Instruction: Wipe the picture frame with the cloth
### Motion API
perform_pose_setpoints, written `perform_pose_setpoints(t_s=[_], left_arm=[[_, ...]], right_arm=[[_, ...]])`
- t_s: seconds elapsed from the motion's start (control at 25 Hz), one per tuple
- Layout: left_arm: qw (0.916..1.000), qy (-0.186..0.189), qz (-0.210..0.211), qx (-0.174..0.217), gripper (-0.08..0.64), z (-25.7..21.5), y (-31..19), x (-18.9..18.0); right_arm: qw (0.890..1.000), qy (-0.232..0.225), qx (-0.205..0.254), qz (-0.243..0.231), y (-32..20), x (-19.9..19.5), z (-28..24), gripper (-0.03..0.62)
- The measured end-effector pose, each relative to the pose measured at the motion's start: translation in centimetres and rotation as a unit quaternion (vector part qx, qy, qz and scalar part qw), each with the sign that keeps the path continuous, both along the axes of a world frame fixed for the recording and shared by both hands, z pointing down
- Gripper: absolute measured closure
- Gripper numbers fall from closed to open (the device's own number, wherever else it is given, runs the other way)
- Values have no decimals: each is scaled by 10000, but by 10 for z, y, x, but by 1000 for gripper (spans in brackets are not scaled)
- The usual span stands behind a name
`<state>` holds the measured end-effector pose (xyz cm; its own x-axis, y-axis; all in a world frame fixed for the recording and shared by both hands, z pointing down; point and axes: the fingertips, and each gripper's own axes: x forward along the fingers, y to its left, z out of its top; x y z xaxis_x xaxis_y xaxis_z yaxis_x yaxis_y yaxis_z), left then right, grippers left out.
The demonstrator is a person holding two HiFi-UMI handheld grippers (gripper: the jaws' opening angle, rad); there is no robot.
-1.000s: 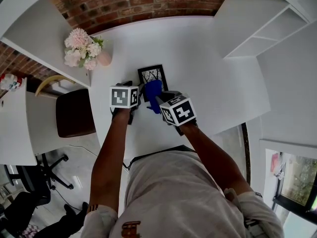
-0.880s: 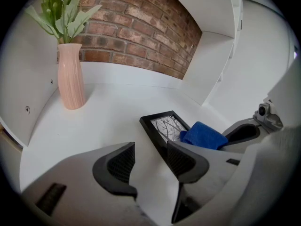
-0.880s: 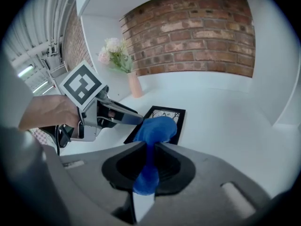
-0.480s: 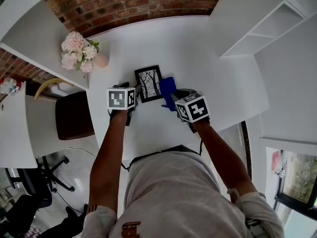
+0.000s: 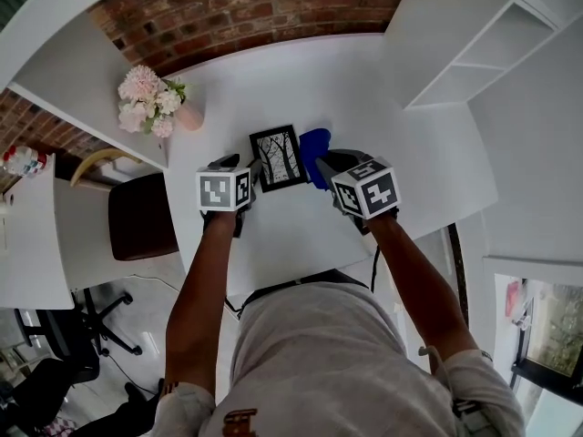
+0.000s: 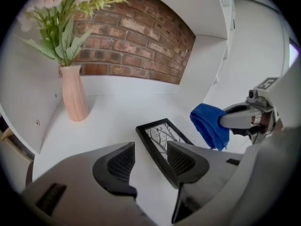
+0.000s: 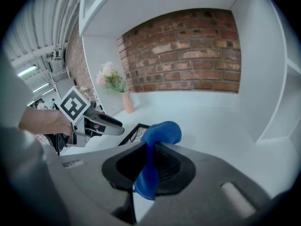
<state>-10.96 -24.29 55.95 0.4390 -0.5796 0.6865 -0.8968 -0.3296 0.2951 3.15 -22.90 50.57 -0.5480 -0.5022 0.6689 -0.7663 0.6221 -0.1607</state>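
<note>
A black picture frame (image 5: 279, 157) with a tree print lies flat on the white table (image 5: 364, 107). In the left gripper view the frame (image 6: 162, 133) runs in between the jaws, its near edge against the right finger. My left gripper (image 5: 251, 169) (image 6: 150, 150) stands open at the frame's left side. To the right of the frame my right gripper (image 5: 321, 164) (image 7: 150, 161) is shut on a blue cloth (image 5: 314, 144) (image 7: 162, 132). The cloth (image 6: 209, 126) hangs bunched from the jaws, beside the frame's right edge and apart from the glass.
A pink vase of flowers (image 5: 150, 98) (image 6: 74, 95) stands at the table's back left corner. A brick wall (image 5: 237, 7) backs the table. White shelves (image 5: 474, 53) rise at the right. A brown chair (image 5: 141, 217) is left of the table.
My right gripper has carried the blue cloth rightward off the frame, which now shows whole. The left gripper has stayed at the frame's left side.
</note>
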Motion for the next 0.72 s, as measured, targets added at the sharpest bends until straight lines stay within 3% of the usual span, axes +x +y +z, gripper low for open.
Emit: perform_pose_setpoints(t_s=[0.16, 0.28, 0.52, 0.72], left_arm=[[9973, 327, -17, 664, 354, -52, 1, 2], [9881, 601, 116, 1412, 360, -104, 3, 7], [9574, 873, 391, 2723, 396, -195, 20, 18], [9294, 941, 335, 3554, 455, -245, 40, 17]], right_arm=[[9973, -448, 582, -88, -11, -6, -44, 545], [9903, -827, 1092, -221, -14, -16, -84, 545], [9741, -1290, 1779, -536, -4, -39, -142, 545], [9501, -1816, 2402, -814, 16, -55, -185, 545]])
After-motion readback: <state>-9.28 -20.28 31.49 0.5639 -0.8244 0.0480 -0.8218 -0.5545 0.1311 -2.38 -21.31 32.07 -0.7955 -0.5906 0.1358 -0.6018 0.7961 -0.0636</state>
